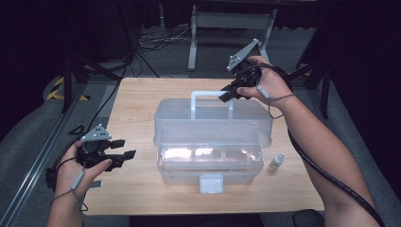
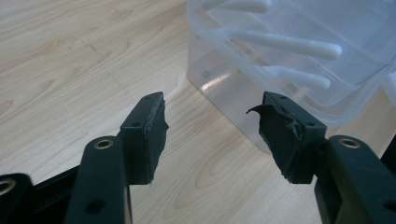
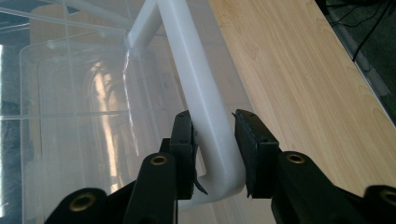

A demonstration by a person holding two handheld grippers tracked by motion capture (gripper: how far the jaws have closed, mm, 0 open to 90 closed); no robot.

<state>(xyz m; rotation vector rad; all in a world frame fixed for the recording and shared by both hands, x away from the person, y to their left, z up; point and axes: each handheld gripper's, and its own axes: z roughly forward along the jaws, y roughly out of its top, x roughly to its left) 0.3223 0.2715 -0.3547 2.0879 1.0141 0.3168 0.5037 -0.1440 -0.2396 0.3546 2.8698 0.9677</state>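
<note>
A clear plastic storage box (image 1: 179,176) stands mid-table with its lid (image 1: 213,126) raised and a white handle (image 1: 208,94) on top of the lid. My right gripper (image 1: 229,96) is at the handle's right corner. In the right gripper view the handle (image 3: 187,60) runs between the jaws of the right gripper (image 3: 212,121), and both pads press against it. My left gripper (image 1: 124,147) hovers open to the left of the box, holding nothing. In the left gripper view the left gripper (image 2: 210,109) points at the box's near corner (image 2: 224,93), well short of it.
A small white dropper bottle (image 1: 276,161) stands on the wooden table (image 1: 137,94) just right of the box. The box's front latch (image 1: 211,183) faces the near edge. Bare table lies to the left and behind. Frame legs and cables are on the floor beyond.
</note>
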